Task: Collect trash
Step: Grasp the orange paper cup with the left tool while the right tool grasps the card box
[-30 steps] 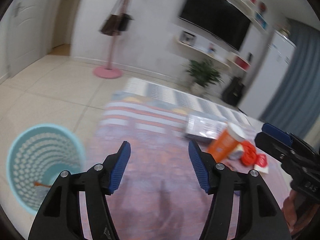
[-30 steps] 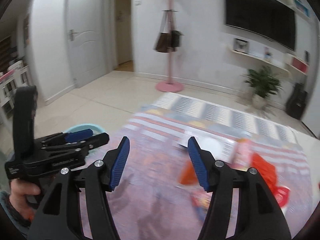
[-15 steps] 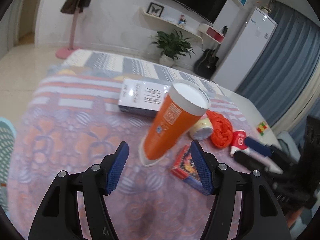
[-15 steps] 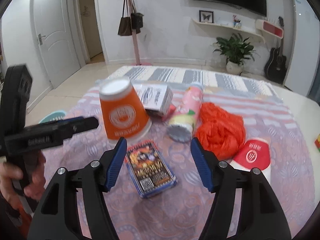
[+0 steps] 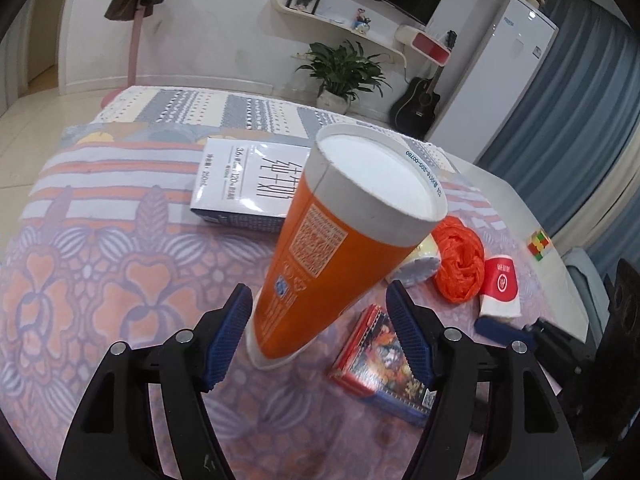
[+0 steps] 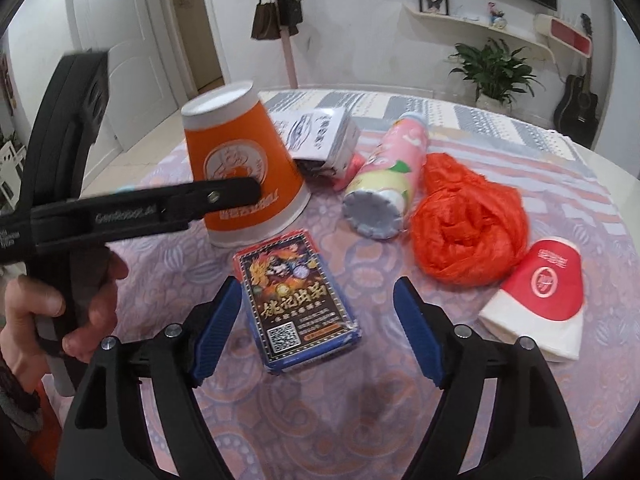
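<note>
An upside-down orange paper cup (image 5: 320, 264) stands on the patterned tablecloth, between the fingers of my left gripper (image 5: 320, 320). Its jaws are opening and the pads do not press on the cup. In the right wrist view the same cup (image 6: 244, 168) has the left gripper (image 6: 236, 194) at its side. My right gripper (image 6: 318, 320) hovers over a flat card box (image 6: 296, 300). Its jaws are opening, with the box between the pads and apart from them. The right gripper (image 5: 500, 326) shows at the right edge of the left wrist view.
More trash lies behind: a white milk carton (image 6: 320, 136), a pink bottle (image 6: 388, 176) on its side, a crumpled orange plastic bag (image 6: 468, 224) and a flattened red-and-white paper cup (image 6: 540, 292). A puzzle cube (image 5: 539, 243) sits near the table's right edge. A hand (image 6: 48, 312) holds the left gripper.
Both grippers have come down and forward over the table's trash. The blue basket has left the left view. The cup now stands between the left fingers, the card box between the right; both jaws widened.
</note>
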Demonstrator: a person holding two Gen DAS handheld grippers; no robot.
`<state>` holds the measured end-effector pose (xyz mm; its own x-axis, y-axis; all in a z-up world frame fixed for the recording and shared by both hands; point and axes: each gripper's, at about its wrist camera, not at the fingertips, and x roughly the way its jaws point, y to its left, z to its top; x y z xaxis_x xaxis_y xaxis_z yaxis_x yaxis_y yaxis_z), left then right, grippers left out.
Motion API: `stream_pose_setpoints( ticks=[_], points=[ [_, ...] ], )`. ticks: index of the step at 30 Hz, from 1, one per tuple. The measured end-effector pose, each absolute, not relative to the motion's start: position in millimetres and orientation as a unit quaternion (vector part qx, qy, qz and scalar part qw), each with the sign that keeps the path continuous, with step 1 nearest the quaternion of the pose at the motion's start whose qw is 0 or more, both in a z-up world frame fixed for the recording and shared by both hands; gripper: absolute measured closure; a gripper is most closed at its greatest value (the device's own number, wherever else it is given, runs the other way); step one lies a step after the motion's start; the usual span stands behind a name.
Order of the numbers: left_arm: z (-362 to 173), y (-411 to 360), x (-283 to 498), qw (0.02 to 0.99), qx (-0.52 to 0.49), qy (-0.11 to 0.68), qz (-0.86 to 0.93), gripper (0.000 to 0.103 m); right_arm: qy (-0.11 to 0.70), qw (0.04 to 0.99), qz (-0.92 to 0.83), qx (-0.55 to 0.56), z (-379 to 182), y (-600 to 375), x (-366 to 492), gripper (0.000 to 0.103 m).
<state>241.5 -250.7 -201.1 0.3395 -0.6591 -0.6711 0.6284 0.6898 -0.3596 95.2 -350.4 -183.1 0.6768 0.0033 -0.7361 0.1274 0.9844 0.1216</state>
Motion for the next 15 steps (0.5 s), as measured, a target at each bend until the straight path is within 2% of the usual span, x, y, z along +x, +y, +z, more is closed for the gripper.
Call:
stream_pose_setpoints(
  ticks=[4,15],
  points=[
    [-202,-254,243,0.82,-0.021,0.419,-0.389,0.038,0.418,0.905,-0.022,0.077,-193,-343,103,0.029],
    [-193,-254,241,0.826,-0.026,0.41,-0.387,0.059,0.448,0.891,-0.013,0.074,-209,-341,121,0.029]
  ],
)
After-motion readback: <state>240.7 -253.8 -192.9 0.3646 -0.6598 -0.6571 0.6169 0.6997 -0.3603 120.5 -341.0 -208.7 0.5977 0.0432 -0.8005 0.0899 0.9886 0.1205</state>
